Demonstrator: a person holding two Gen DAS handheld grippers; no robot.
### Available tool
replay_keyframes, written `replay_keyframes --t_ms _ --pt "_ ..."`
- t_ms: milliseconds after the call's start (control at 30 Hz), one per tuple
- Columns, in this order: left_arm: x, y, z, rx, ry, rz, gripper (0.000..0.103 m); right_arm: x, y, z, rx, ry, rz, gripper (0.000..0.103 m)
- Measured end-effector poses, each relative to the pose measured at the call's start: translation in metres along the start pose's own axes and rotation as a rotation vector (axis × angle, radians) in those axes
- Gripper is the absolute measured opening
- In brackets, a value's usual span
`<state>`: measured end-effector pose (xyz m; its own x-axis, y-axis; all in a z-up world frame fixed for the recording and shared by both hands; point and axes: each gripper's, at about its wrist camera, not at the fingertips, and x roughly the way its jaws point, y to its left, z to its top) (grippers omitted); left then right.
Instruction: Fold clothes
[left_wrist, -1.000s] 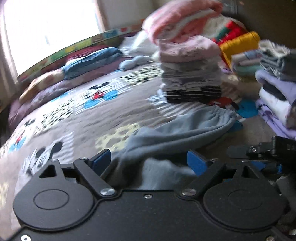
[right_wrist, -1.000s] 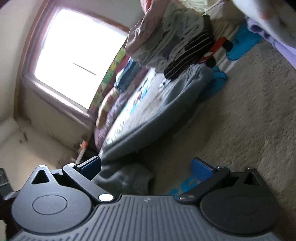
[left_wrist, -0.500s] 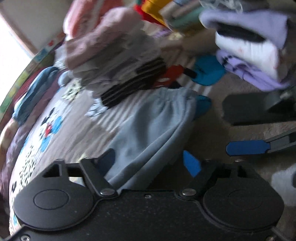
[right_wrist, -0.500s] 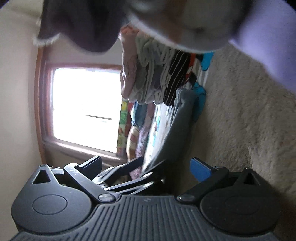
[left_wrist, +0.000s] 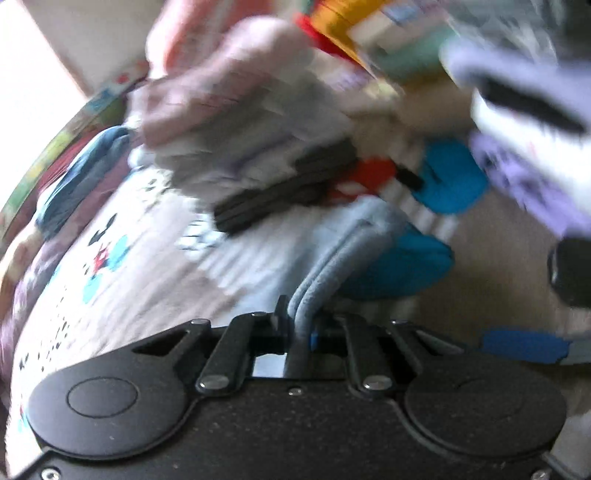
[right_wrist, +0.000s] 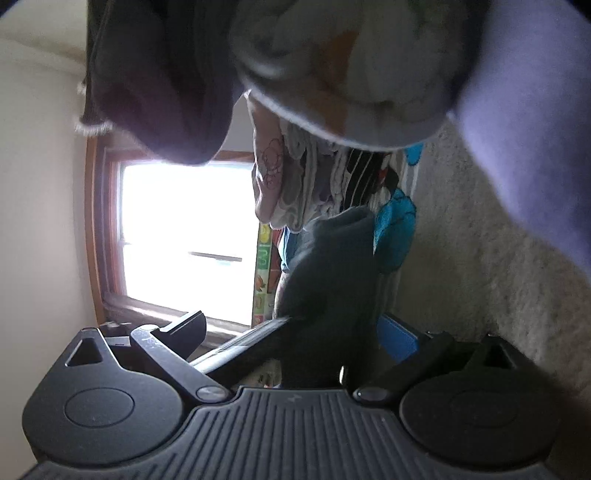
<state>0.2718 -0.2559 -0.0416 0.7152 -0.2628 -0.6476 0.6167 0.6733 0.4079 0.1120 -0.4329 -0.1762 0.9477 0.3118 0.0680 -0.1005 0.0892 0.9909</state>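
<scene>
Where the blurred left wrist view begins at far left, a blue bundle (left_wrist: 70, 184) lies on the patterned bed cover (left_wrist: 122, 266) beside a colourful border strip (left_wrist: 55, 147), and just right of it a stack of folded clothes (left_wrist: 251, 147) rises, pink on top and black-striped at the bottom. Near the camera, the left gripper (left_wrist: 297, 325) has its jaws drawn narrow, pinching the doubled edge of the grey-blue garment (left_wrist: 340, 240), which runs away from the fingers toward the foot of that stack. Further right a second stack of purple and white clothes (left_wrist: 524, 122) stands close by, and at the right edge the other gripper's blue pad (left_wrist: 524, 345) shows. In the right wrist view, turned sideways, a bright window (right_wrist: 184, 240) fills the left; the right gripper (right_wrist: 295, 338) stands with jaws wide apart around the same garment (right_wrist: 332, 266), while dark, white and purple folded cloth (right_wrist: 332, 55) crowds the top of the view, close above the fingers.
</scene>
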Motion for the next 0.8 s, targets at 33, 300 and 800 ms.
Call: replay_keyframes --t_ms 33,300,800 --pt "-0.008 0.012 0.0 -0.039 -0.02 0.009 0.009 0.004 0.002 0.0 -0.021 0.014 -0.001 0.1" --pt "-0.067 0.121 -0.041 -0.437 -0.16 0.055 0.008 0.043 0.018 -0.013 -0.199 0.176 -0.042 0.099" --pt "-0.128 0.267 -0.229 -1.096 -0.223 0.232 0.008 0.057 0.045 -0.086 -0.515 0.419 -0.099 0.099"
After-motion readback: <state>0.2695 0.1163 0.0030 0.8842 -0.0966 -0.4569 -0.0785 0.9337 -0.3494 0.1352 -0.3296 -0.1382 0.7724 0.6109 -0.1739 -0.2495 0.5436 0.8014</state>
